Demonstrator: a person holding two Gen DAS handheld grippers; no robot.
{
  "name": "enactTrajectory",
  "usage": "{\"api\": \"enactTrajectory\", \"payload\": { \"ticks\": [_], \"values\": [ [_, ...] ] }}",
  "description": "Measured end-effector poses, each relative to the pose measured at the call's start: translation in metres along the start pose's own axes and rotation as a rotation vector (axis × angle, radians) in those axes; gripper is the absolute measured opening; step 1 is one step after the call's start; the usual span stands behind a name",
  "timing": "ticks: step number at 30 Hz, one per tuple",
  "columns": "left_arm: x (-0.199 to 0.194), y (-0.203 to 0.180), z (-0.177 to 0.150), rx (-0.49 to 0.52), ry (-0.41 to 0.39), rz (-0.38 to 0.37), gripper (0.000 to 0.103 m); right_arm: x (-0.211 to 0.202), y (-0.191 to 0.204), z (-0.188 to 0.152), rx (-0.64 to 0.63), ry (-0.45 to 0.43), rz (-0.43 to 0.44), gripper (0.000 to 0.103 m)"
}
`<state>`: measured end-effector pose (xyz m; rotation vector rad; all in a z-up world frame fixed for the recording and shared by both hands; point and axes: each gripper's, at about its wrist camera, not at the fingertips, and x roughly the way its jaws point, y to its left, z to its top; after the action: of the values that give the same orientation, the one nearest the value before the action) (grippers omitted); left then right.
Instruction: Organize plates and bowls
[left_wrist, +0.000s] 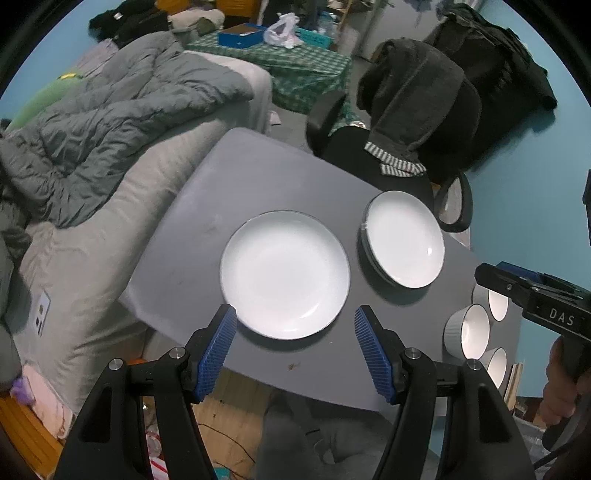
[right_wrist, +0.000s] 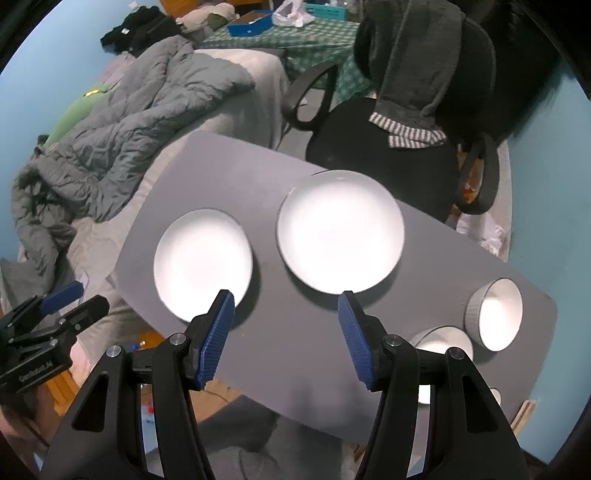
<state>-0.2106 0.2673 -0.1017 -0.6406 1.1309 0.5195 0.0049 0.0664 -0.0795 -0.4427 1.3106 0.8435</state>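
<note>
left claw (left_wrist: 295, 343) nearest lens, jaws apart, nothing between, hovering over near rim of single plate (left_wrist: 285, 275) on grey tabletop (left_wrist: 192, 236). right of it, plate stack (left_wrist: 404, 240). further right, ribbed bowls (left_wrist: 467, 332) at tabletop edge. right claw (right_wrist: 286, 332) jaws apart, empty, above gap between plates. ceramic: stiff, glazed, slippery, breakable, fairly heavy; pinch at rim.

plates (left_wrist: 284, 275): white, dark rim
bowls (left_wrist: 467, 332): grey ribbed outside, white inside
table (left_wrist: 236, 177): plain grey
gripper pads (left_wrist: 218, 350): blue, ridged
wall (left_wrist: 517, 184): teal
far cloth (left_wrist: 303, 70): green checked
</note>
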Motion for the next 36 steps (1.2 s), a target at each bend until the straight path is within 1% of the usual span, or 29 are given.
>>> {"api": "enactTrajectory", "payload": {
  "ticks": [8, 10, 16, 20, 23, 26, 27, 29, 31, 32, 36],
  "values": [
    [0.005, 0.037, -0.012, -0.05, 0.017, 0.026, 0.068, 0.016, 0.022, -0.006, -0.021, 0.026, 0.043, 0.059],
    [0.008, 0.045, -0.013, -0.058, 0.022, 0.039, 0.068, 0.027, 0.025, -0.007, -0.02, 0.044, 0.061, 0.059],
    [0.024, 0.066, -0.014, -0.084, 0.036, 0.044, 0.068, 0.064, 0.029, -0.006, -0.006, 0.098, 0.123, 0.059],
    [0.043, 0.077, -0.01, -0.087, 0.052, 0.037, 0.068, 0.086, 0.028, -0.002, 0.003, 0.126, 0.14, 0.059],
    [0.059, 0.082, -0.005, -0.07, 0.061, 0.038, 0.068, 0.101, 0.028, -0.001, 0.004, 0.144, 0.149, 0.059],
    [0.078, 0.086, 0.0, -0.05, 0.086, 0.043, 0.068, 0.116, 0.028, 0.002, 0.007, 0.16, 0.156, 0.059],
    [0.085, 0.088, 0.003, -0.045, 0.089, 0.034, 0.068, 0.121, 0.028, 0.002, 0.01, 0.166, 0.163, 0.059],
    [0.096, 0.09, 0.006, -0.043, 0.106, 0.04, 0.068, 0.13, 0.028, 0.005, 0.016, 0.176, 0.174, 0.059],
    [0.107, 0.091, 0.009, -0.042, 0.114, 0.021, 0.068, 0.14, 0.029, 0.007, 0.022, 0.183, 0.189, 0.059],
    [0.114, 0.092, 0.012, -0.047, 0.13, 0.029, 0.068, 0.144, 0.029, 0.008, 0.023, 0.186, 0.195, 0.059],
    [0.133, 0.093, 0.017, -0.047, 0.152, 0.029, 0.068, 0.166, 0.028, 0.011, 0.032, 0.213, 0.196, 0.059]
  ]
}}
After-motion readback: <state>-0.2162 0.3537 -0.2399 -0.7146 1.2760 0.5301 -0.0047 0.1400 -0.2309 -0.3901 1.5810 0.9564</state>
